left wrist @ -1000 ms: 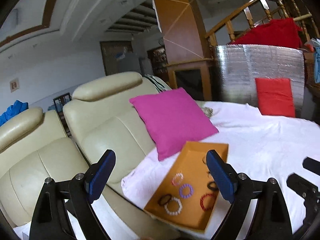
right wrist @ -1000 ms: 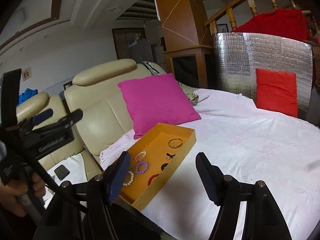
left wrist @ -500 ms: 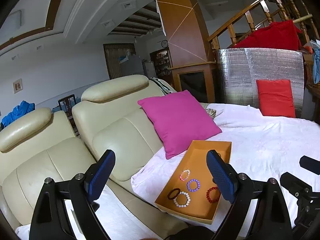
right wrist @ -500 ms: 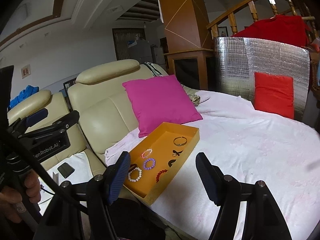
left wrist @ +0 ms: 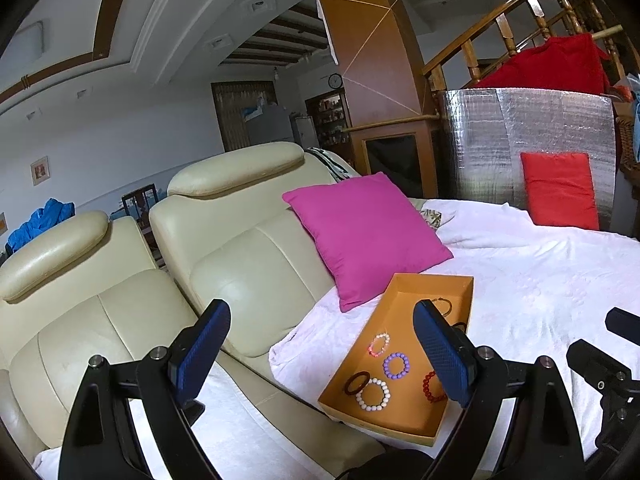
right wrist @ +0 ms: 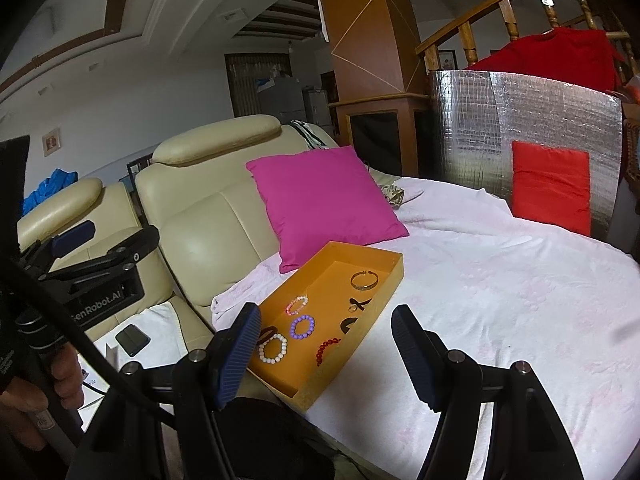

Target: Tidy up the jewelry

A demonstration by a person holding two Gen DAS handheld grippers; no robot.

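Observation:
An orange tray [left wrist: 400,304] [right wrist: 384,300] lies on the white-covered table near the sofa. It holds several bracelets: a white bead one [left wrist: 373,394] [right wrist: 273,348], a purple one [left wrist: 396,365] [right wrist: 302,327], a pink one [left wrist: 378,344] [right wrist: 297,305], a red one [left wrist: 430,386] [right wrist: 326,350], a dark one [left wrist: 357,382] and a gold bangle [right wrist: 364,280]. My left gripper [left wrist: 322,356] is open and empty, above and short of the tray. My right gripper [right wrist: 326,356] is open and empty, just before the tray's near end.
A magenta cushion [left wrist: 366,236] [right wrist: 324,204] leans behind the tray. A cream sofa [left wrist: 224,264] stands left. A red cushion [right wrist: 552,188] leans on a silver foil panel [right wrist: 520,128] at the table's back. A black phone [right wrist: 132,338] lies on the sofa seat.
Both grippers have drawn back and tilted, so the tray sits farther ahead and more of the sofa shows. Both stay open. The jewelry has not moved.

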